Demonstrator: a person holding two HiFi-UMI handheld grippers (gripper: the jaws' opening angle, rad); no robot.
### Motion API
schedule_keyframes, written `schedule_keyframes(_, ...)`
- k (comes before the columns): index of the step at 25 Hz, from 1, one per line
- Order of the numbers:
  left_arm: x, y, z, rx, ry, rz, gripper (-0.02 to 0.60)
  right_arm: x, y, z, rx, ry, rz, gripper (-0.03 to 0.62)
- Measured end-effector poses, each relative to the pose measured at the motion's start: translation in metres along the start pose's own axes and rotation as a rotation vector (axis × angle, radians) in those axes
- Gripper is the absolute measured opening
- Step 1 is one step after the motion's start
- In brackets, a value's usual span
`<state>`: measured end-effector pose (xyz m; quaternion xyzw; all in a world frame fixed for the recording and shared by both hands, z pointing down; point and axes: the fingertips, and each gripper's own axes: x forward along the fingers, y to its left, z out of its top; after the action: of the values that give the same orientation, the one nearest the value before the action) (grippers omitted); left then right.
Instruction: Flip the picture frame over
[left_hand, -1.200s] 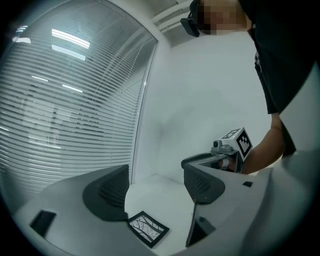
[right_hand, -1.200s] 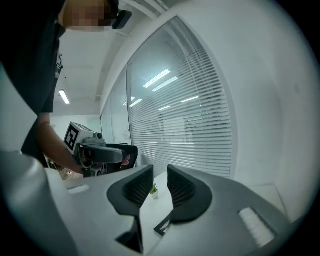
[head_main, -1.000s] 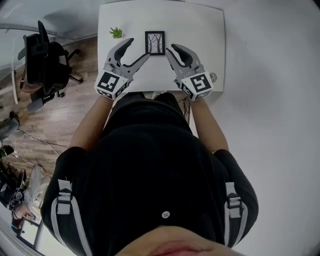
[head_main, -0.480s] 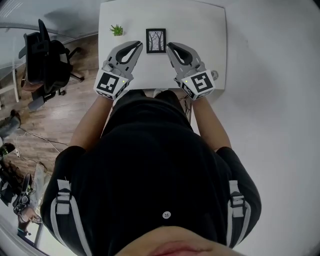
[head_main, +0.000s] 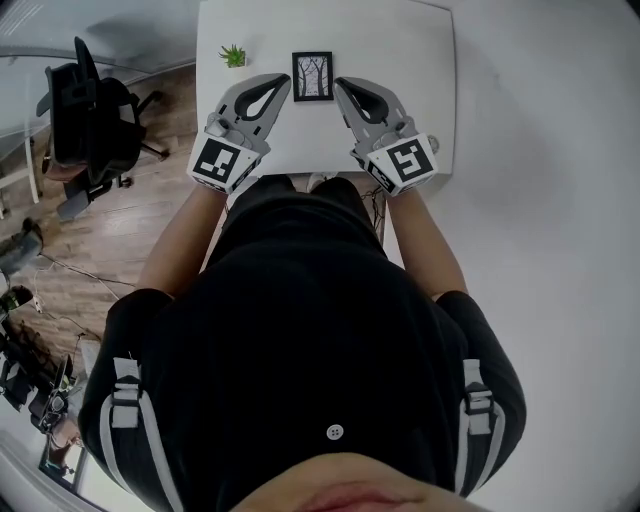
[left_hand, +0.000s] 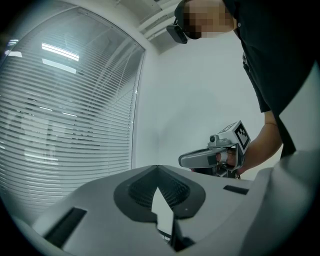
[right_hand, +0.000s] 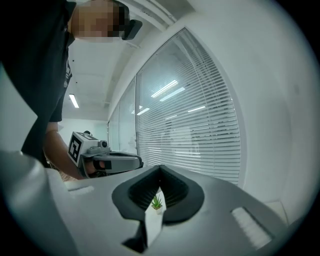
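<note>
The picture frame (head_main: 312, 76) is lying flat on the white table (head_main: 400, 60), at twelve o'clock from the person, with its tree print facing up; whether that counts as flipped I cannot judge. A small potted plant (head_main: 234, 56) is sitting at ten o'clock of the frame, apart from it, and is probably just decoration. The left gripper (head_main: 282, 88) is waiting at the frame's eight o'clock and the right gripper (head_main: 341, 88) at its four o'clock; flanking it this way is likely giving each hand access to a side edge. Both pairs of jaws have just been closing and are now meeting tip to tip; nothing is sitting between them, so the frame is not being held. Both grippers are pointing roughly level across the table, with their tips converging and the forearms angling inward from the elbows.
</note>
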<state>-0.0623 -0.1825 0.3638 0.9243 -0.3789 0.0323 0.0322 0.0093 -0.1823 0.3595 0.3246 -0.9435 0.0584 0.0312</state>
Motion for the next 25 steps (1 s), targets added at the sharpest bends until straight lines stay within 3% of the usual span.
schedule_keyframes(9,-0.001,0.0,0.006,-0.026,-0.023,0.007,0.008,0.0,0.001,0.003,-0.001,-0.004,0.009,0.009)
schedule_keyframes(25,-0.003,0.002,-0.006,-0.025,0.016,0.003,0.008,0.003,0.0,0.0,0.011,0.008,0.013,0.009)
